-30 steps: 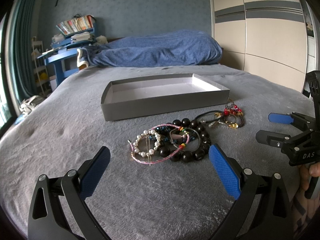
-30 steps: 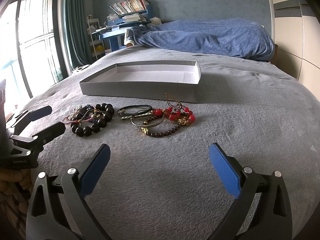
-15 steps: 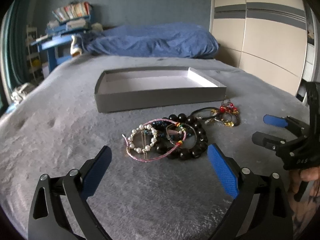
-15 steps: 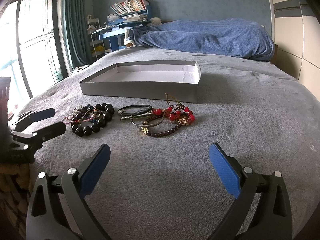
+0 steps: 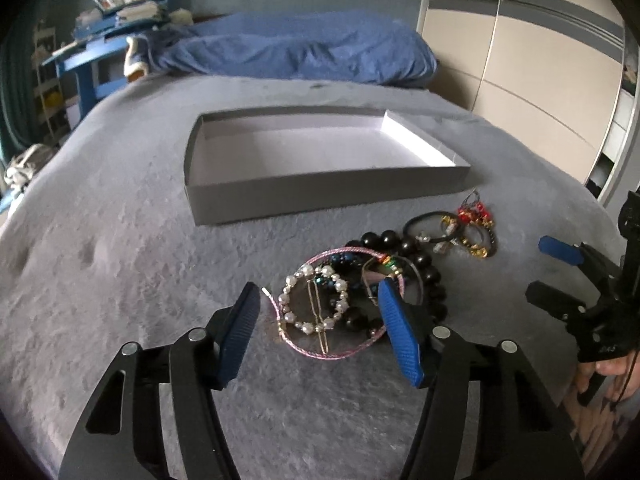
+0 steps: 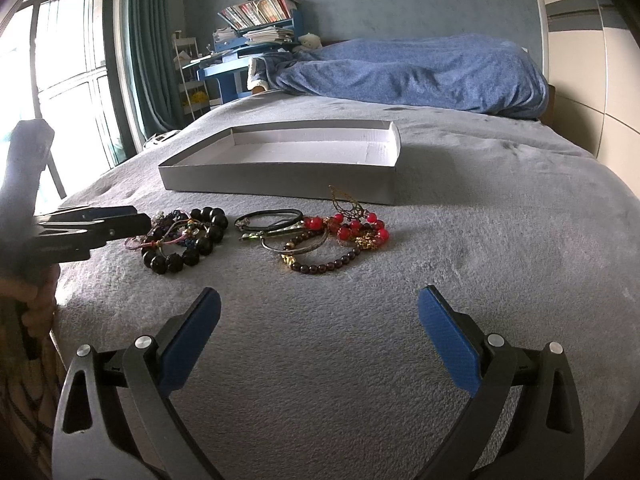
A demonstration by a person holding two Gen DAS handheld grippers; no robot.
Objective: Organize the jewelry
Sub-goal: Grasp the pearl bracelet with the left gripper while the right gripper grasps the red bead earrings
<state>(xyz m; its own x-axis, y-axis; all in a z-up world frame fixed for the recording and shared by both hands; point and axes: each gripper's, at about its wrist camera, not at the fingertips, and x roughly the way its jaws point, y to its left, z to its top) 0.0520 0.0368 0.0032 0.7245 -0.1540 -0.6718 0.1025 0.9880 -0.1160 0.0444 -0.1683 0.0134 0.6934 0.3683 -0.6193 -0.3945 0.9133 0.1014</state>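
Covering the bed (image 6: 460, 248), a grey blanket carries an empty grey tray (image 5: 320, 192) near the middle. Jewelry lies just before it: a pearl bracelet (image 5: 314, 302) between the left tongs (image 5: 318, 300), whose jaws have just been closing, not yet touching. The right tongs (image 6: 320, 304) hang wide apart.

- left gripper (image 5: 318, 300): angled down, jaws partway in, just been closing, pads not pressing on anything
- right gripper (image 6: 319, 306): angled down, jaws wide apart, nothing between them
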